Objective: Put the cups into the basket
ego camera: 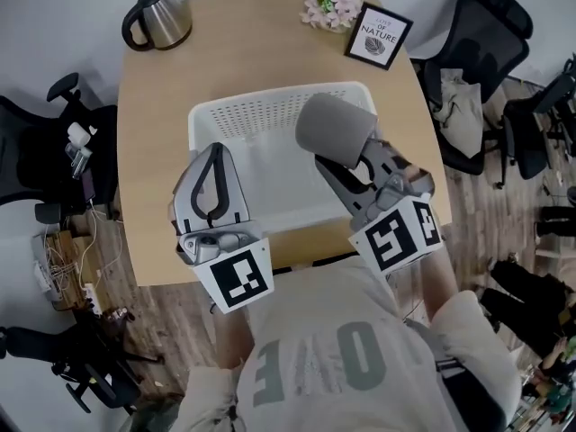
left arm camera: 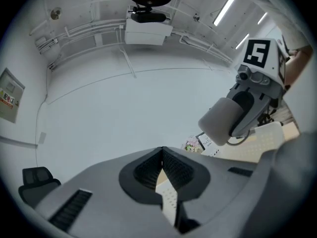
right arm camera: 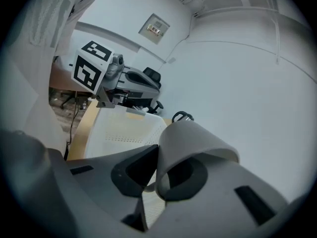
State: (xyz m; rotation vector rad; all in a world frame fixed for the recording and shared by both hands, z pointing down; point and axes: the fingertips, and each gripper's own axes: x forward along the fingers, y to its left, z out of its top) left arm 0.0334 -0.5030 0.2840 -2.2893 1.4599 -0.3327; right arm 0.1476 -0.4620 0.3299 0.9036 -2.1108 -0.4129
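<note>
A grey cup [ego camera: 335, 126] hangs over the right half of the white perforated basket [ego camera: 243, 115], mouth toward the gripper. My right gripper [ego camera: 340, 158] is shut on its rim, one jaw inside the cup [right arm camera: 195, 143] and one outside. In the left gripper view the same cup [left arm camera: 222, 121] shows raised above the basket [left arm camera: 265, 138]. My left gripper [ego camera: 214, 156] hovers over the basket's near left part, its jaws shut with nothing between them; the jaws meet edge to edge in the left gripper view [left arm camera: 162, 155]. The basket's visible floor holds no cup.
The basket stands mid-way on a light wooden table [ego camera: 148, 151]. At the far edge stand a steel kettle [ego camera: 157, 16], a pink flower bunch [ego camera: 333, 3] and a framed sign [ego camera: 378, 34]. Office chairs [ego camera: 477, 43] flank the table right and left [ego camera: 36, 151].
</note>
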